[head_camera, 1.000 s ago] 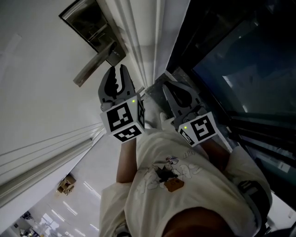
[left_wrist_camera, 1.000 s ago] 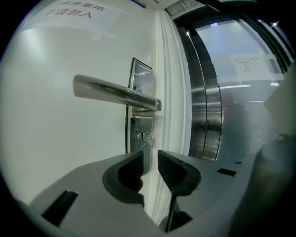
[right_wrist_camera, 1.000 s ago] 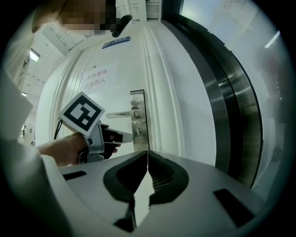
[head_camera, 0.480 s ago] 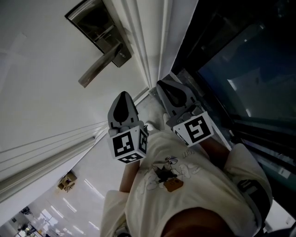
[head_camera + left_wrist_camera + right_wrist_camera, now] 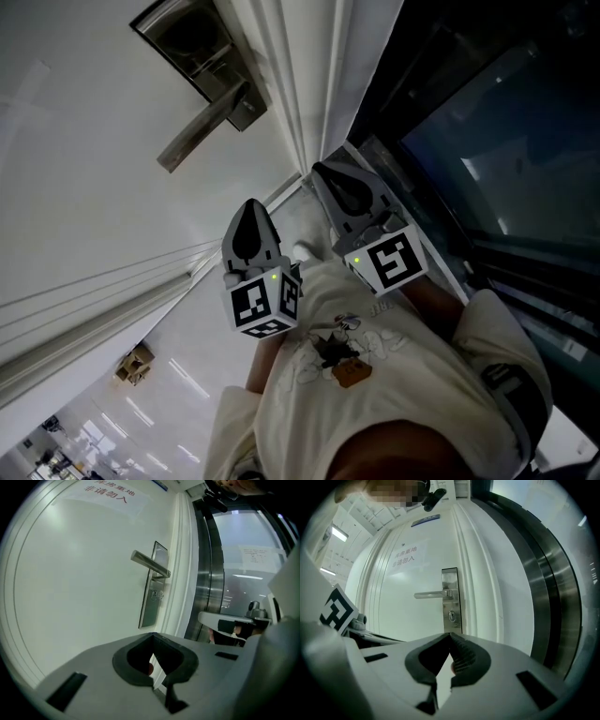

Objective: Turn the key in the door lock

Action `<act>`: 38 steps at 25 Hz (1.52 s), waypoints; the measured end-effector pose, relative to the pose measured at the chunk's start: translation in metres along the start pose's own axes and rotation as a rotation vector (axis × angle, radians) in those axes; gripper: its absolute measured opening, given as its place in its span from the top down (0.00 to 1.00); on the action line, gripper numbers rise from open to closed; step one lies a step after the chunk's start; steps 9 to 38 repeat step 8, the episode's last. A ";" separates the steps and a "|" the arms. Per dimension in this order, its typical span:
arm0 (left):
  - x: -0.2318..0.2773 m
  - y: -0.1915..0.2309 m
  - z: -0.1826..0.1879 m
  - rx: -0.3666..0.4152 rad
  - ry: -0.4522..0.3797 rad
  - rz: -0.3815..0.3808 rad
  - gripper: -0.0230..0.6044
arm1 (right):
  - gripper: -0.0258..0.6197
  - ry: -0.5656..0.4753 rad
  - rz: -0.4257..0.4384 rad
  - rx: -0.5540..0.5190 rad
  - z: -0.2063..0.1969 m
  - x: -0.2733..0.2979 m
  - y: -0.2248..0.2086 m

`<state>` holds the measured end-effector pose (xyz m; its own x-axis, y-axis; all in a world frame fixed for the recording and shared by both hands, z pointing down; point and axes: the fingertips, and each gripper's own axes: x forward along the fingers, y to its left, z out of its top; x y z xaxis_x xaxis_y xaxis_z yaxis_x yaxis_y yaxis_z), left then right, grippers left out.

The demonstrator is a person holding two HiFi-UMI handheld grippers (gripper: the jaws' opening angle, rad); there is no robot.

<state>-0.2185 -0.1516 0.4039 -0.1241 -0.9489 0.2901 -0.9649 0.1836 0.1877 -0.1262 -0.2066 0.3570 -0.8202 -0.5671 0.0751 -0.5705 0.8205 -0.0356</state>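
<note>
In right gripper view, lock below lever, indistinct overhead

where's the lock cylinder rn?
Right gripper view, centre: the lock cylinder sits low on the steel plate, just below the lever handle, near the door's right edge.

Your door lock is a tall steel plate with a level lever handle and a keyhole beneath, straight ahead of your right hand-held gripper, well apart.
</note>
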 end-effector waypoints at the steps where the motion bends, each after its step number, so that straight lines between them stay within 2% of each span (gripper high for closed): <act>1: -0.001 0.000 0.001 0.002 -0.008 0.003 0.95 | 0.95 -0.002 0.002 0.003 0.000 0.001 0.000; 8: -0.017 0.003 0.003 -0.005 -0.016 0.004 0.95 | 0.95 0.010 0.010 0.004 0.000 -0.004 0.012; 38: -0.017 0.003 0.003 -0.005 -0.016 0.004 0.95 | 0.95 0.010 0.010 0.004 0.000 -0.004 0.012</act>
